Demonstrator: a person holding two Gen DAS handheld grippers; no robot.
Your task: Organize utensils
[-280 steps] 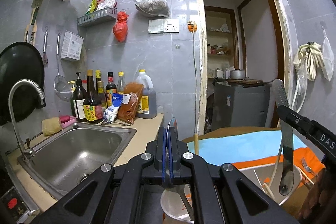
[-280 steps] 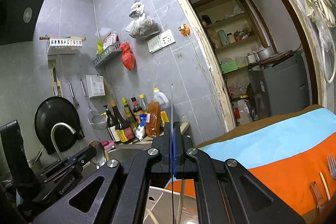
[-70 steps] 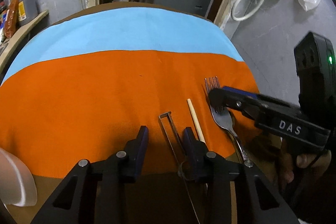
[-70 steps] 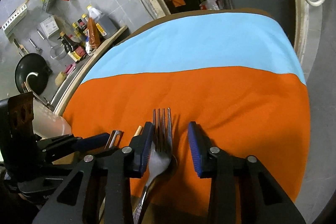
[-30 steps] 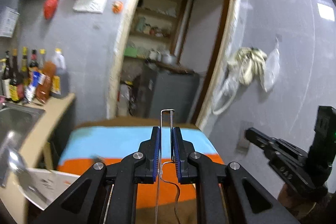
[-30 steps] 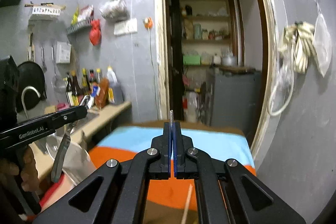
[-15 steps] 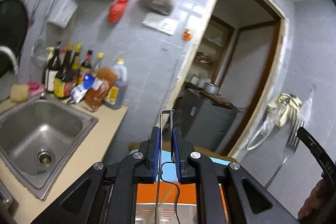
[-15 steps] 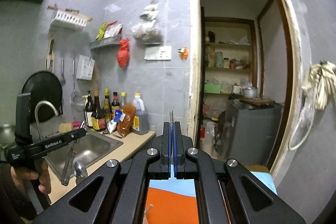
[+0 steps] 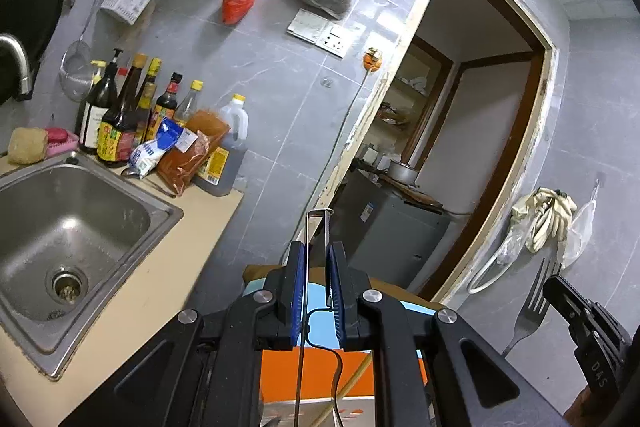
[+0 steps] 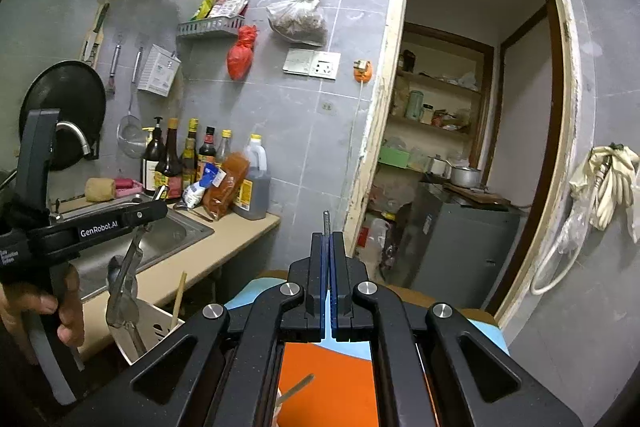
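Note:
My left gripper [image 9: 316,255] is shut on a thin metal wire-handled utensil [image 9: 307,227] that stands up between its blue pads. In the right wrist view the left gripper [image 10: 158,209] holds that utensil [image 10: 124,283] hanging down over a white utensil holder [image 10: 156,323] with a chopstick [image 10: 179,295] in it. My right gripper [image 10: 329,243] is shut on a steel fork [image 10: 327,221], seen edge-on. The left wrist view shows this fork [image 9: 528,307] tines up in the right gripper [image 9: 554,283] at the far right.
A steel sink [image 9: 60,227] is set in a beige counter [image 9: 168,267] at the left, with sauce bottles [image 9: 120,123] behind it. The table's orange and blue cloth [image 10: 320,359] lies below. An open doorway [image 10: 472,147] leads to a back room.
Both views have swung left from the doorway toward the sink wall and rolled. The hanging utensil now sits lower, over the white holder. Both grips are unchanged.

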